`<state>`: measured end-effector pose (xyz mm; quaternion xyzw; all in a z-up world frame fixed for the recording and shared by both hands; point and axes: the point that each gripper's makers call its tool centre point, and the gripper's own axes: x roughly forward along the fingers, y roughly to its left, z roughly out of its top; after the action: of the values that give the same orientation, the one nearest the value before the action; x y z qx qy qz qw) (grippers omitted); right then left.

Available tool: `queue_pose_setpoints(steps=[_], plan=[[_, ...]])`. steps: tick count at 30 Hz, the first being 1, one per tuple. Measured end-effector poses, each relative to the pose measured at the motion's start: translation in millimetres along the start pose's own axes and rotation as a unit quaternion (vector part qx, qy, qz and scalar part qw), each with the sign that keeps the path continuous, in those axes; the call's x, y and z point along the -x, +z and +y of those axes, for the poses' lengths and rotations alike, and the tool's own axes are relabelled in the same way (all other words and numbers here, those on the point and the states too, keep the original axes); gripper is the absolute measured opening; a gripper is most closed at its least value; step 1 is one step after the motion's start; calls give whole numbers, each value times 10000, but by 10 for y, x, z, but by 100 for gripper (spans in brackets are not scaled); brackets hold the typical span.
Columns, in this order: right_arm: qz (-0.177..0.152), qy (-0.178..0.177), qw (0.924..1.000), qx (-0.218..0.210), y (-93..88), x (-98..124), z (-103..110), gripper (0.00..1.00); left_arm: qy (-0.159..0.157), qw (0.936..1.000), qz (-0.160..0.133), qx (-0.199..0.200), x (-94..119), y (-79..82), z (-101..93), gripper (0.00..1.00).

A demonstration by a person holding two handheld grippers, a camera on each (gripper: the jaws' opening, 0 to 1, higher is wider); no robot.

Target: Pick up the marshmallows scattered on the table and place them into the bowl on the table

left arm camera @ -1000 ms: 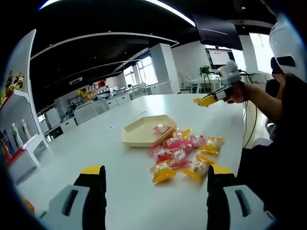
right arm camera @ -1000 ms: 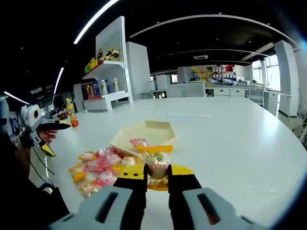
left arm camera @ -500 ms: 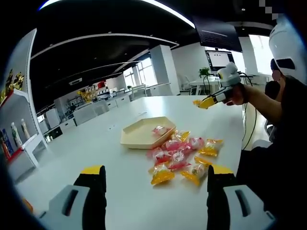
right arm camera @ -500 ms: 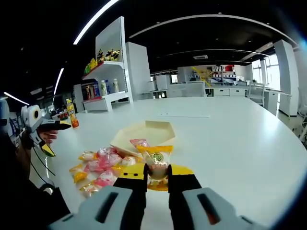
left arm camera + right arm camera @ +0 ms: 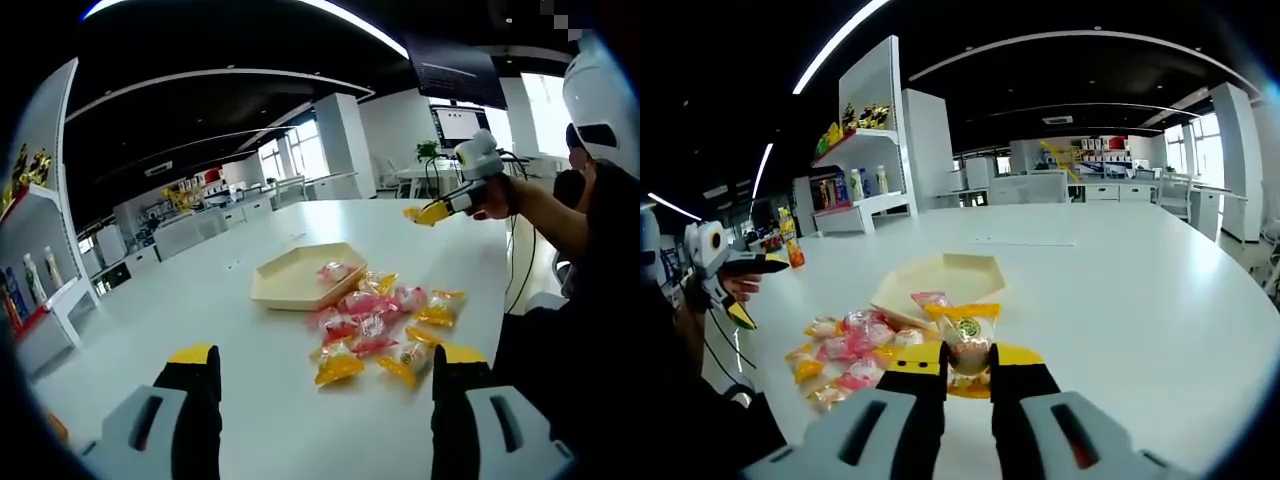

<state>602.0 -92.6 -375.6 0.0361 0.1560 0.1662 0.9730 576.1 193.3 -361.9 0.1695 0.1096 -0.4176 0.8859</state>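
yellow- and pink-wrapped marshmallows (image 5: 375, 325) lie in a loose heap on the white table (image 5: 200, 300), just beside the cream hexagonal bowl (image 5: 300, 275), which already has one pink packet (image 5: 930, 298) in it; the heap sits ahead of the left gripper (image 5: 315, 400), whose jaws stand wide apart with nothing between them. the right gripper (image 5: 967, 375) is closed tight on a yellow-edged marshmallow packet (image 5: 968, 340), held above the table on the near side of the bowl.
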Motion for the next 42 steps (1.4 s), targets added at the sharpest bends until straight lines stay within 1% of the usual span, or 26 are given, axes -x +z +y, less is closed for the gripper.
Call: queue_pose_setpoints(steps=[10, 21, 30, 42], plan=[[-6, 39, 10000, 48, 44, -34, 37, 15, 8, 10000, 46, 37, -3, -34, 14, 87], [-53, 124, 9998, 113, 121, -63, 108, 15, 6, 10000, 40, 26, 9, -34, 16, 87], [-89, 164, 9997, 176, 193, -92, 134, 15, 11, 10000, 11, 8, 18, -13, 18, 87], [-165, 229, 9992, 274, 306, -140, 185, 15, 98, 9999, -65, 4, 38, 28, 61, 87]])
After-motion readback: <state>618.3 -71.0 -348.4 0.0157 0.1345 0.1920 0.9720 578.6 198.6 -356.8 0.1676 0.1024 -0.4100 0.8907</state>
